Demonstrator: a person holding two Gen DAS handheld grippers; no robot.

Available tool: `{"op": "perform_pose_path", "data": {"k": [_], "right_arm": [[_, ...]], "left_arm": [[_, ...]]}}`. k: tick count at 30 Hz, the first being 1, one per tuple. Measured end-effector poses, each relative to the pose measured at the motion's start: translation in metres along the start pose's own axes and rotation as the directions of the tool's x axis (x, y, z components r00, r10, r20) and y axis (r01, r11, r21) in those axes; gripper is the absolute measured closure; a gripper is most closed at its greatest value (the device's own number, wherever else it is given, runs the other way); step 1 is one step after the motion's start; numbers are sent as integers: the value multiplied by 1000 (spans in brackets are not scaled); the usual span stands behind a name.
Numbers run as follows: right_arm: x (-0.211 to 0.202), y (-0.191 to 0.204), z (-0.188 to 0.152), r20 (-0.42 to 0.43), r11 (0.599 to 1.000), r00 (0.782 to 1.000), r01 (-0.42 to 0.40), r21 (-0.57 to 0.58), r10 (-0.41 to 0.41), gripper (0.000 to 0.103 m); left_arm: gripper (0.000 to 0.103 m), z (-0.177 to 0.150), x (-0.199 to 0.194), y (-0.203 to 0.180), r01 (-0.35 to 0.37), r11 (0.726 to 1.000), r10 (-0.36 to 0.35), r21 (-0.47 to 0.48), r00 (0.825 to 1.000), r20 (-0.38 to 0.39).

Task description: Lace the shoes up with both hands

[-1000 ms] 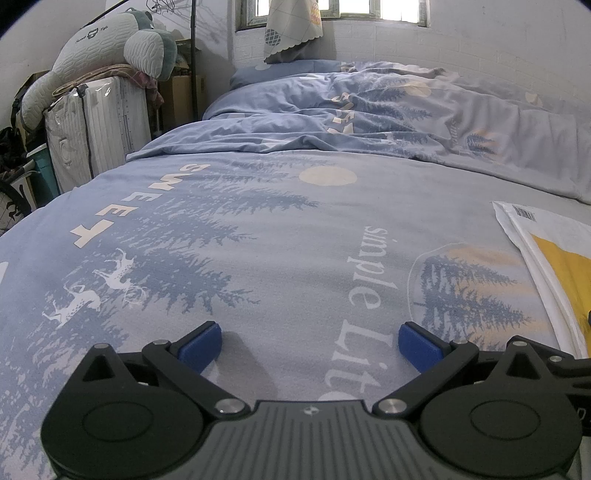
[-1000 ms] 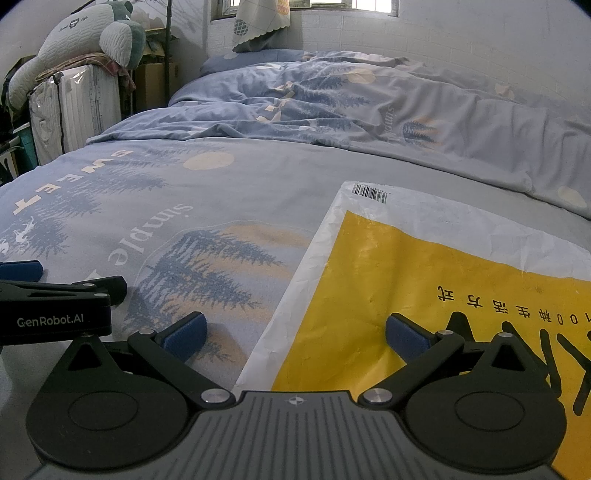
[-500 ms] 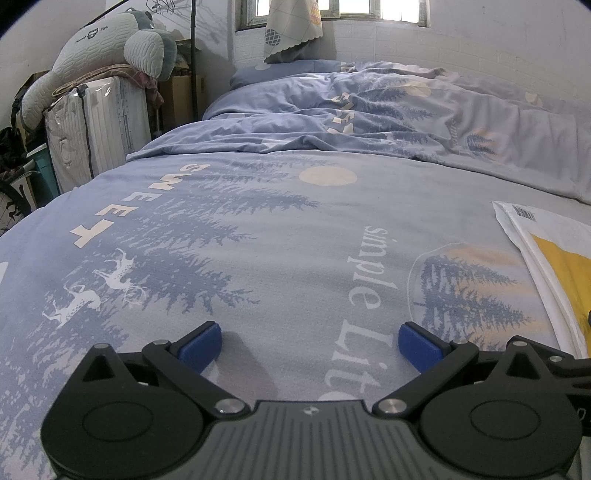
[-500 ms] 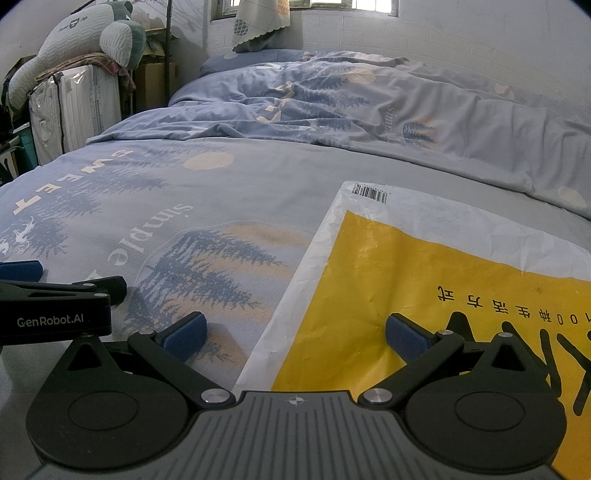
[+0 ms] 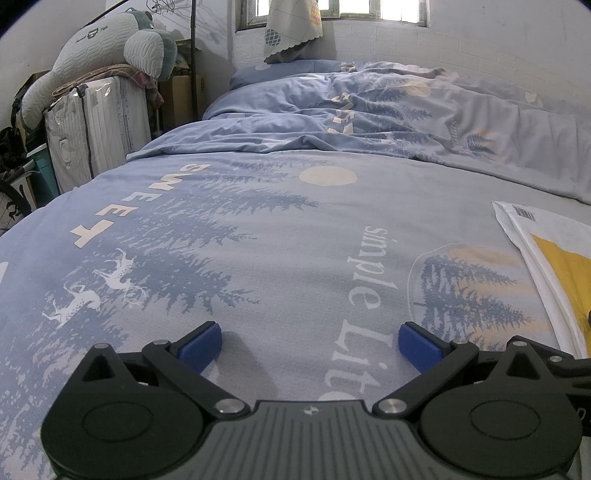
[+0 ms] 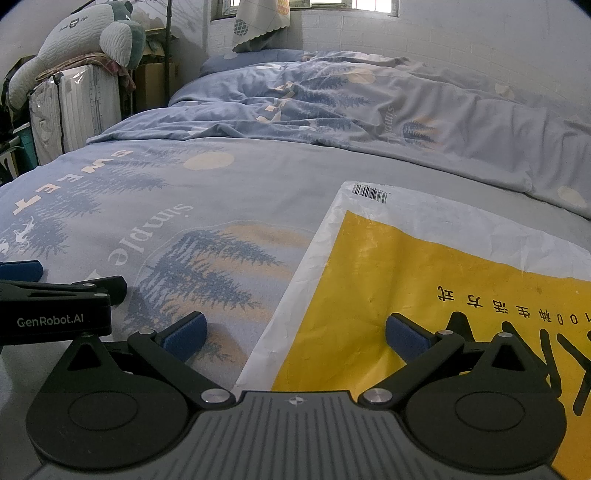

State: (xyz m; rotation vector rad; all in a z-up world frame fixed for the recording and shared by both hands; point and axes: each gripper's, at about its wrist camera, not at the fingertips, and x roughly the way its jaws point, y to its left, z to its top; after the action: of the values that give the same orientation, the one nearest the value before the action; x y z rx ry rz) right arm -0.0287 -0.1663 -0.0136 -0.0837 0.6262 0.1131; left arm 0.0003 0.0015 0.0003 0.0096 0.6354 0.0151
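Note:
No shoe or lace shows in either view. My left gripper (image 5: 310, 345) rests low over the blue printed bedsheet (image 5: 258, 240), open, its blue pads wide apart with nothing between them. My right gripper (image 6: 295, 338) is open too, straddling the left edge of a yellow and white plastic bag (image 6: 424, 266) that lies flat on the sheet. In the right wrist view the left gripper (image 6: 55, 306) appears at the left edge, close beside the right one.
A rumpled blue duvet (image 5: 388, 110) fills the far half of the bed. Beside the bed on the left stands a white wrapped suitcase (image 5: 96, 125) with a plush toy (image 5: 107, 48) on top. A window (image 5: 332, 11) is behind.

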Motion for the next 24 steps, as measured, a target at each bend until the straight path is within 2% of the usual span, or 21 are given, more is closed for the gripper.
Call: {"op": "perform_pose_path", "data": {"k": [24], "right_arm": [[0, 0, 0, 0, 1000, 1000, 0, 0, 0, 0]], "left_arm": [[0, 0, 0, 0, 0, 1000, 0, 0, 1000, 0]]}}
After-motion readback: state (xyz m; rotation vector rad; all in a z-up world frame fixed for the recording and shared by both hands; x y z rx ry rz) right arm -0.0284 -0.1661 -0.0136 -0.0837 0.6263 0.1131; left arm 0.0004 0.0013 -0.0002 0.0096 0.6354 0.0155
